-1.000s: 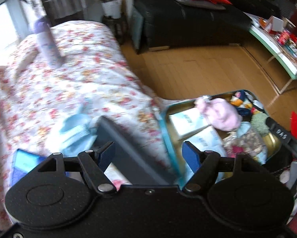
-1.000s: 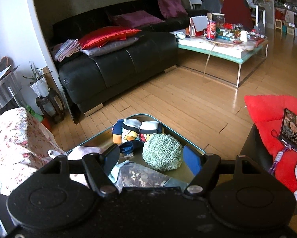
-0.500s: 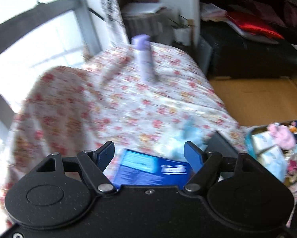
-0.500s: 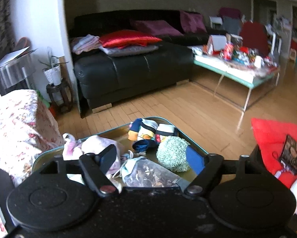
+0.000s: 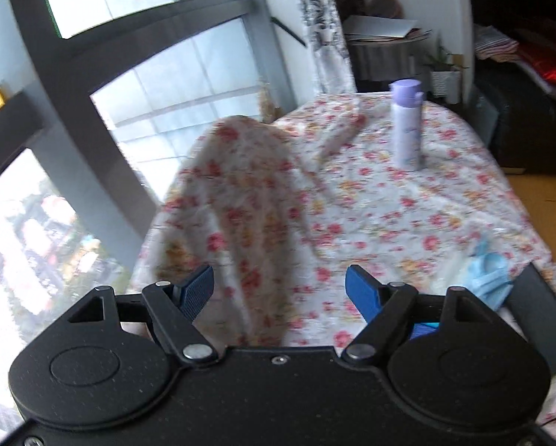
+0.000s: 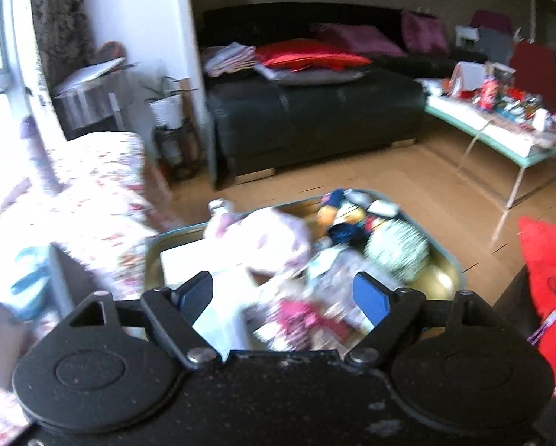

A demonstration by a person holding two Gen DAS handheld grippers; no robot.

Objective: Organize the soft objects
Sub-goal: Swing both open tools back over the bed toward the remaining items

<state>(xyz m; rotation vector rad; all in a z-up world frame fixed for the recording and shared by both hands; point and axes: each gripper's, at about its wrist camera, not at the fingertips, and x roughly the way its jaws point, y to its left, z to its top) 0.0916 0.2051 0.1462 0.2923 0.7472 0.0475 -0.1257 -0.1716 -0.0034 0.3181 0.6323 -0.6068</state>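
My left gripper (image 5: 280, 290) is open and empty above a floral-covered surface (image 5: 445, 200) with a raised floral hump (image 5: 241, 186) in front of it. A light blue soft item (image 5: 486, 271) lies at the right. My right gripper (image 6: 283, 297) is open and empty over a teal tray (image 6: 458, 271) holding a pink plush (image 6: 270, 238), a green fuzzy ball (image 6: 397, 249), a colourful plush (image 6: 337, 215), white packs (image 6: 188, 264) and a clear bag (image 6: 326, 282).
A lilac bottle (image 5: 406, 126) stands on the floral surface. A dark flat item (image 5: 538, 304) lies at its right edge. Windows (image 5: 92, 111) are at the left. A black sofa (image 6: 307, 119), a cluttered glass table (image 6: 501, 126) and a red cushion (image 6: 549, 256) surround the wood floor.
The left gripper has swung left from the tray toward the window and floral hump. The right gripper has turned left too, so the tray now sits centred under it.
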